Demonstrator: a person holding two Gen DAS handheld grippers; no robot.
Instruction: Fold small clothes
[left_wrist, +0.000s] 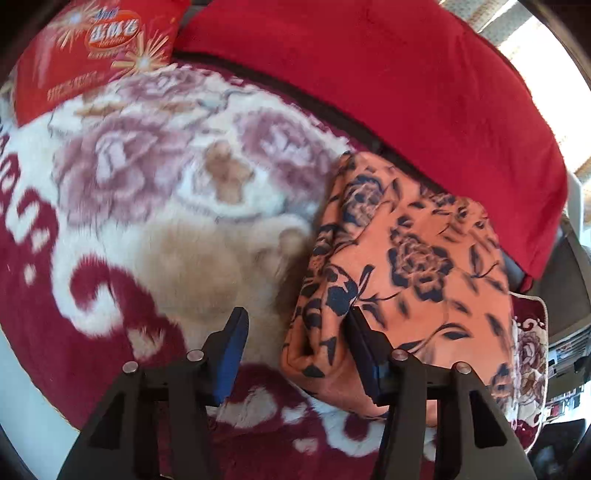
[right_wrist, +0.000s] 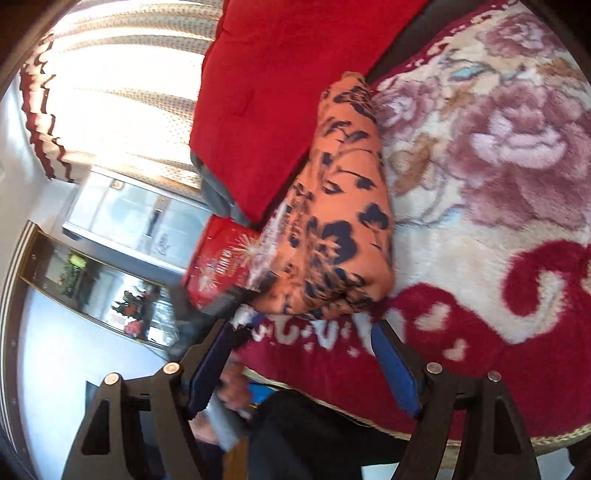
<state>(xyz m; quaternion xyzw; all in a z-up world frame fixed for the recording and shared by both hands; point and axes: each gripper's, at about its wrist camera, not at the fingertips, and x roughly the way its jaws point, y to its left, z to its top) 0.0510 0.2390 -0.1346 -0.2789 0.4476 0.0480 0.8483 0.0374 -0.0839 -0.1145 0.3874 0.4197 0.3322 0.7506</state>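
1. The orange floral garment (left_wrist: 406, 258) lies bunched and partly folded on a plush blanket (left_wrist: 147, 206) patterned with pink roses and dark red scrolls. In the right wrist view the same garment (right_wrist: 343, 221) shows as a thick rumpled bundle.
2. The far edge of the garment lies up against a plain red cushion (left_wrist: 388, 81), which runs along the back of the blanket.
3. The left hand-held gripper (left_wrist: 295, 321) points down at the near left corner of the garment. Its jaws stand about half open, and a fold of the orange fabric sits between them. The right blue pad (left_wrist: 364, 354) lies against the cloth, while the left pad is clear of it, over the blanket. Whether the cloth is actually pinched I cannot tell.
4. The right hand-held gripper (right_wrist: 303, 354) is spread wide and holds nothing. It sits low over the red border of the blanket, just short of the garment's near end.
5. A red printed packet (left_wrist: 92, 48) lies at the far left corner of the blanket.
6. Beyond the cushion, the right wrist view shows a bright window with a patterned curtain (right_wrist: 122, 92).
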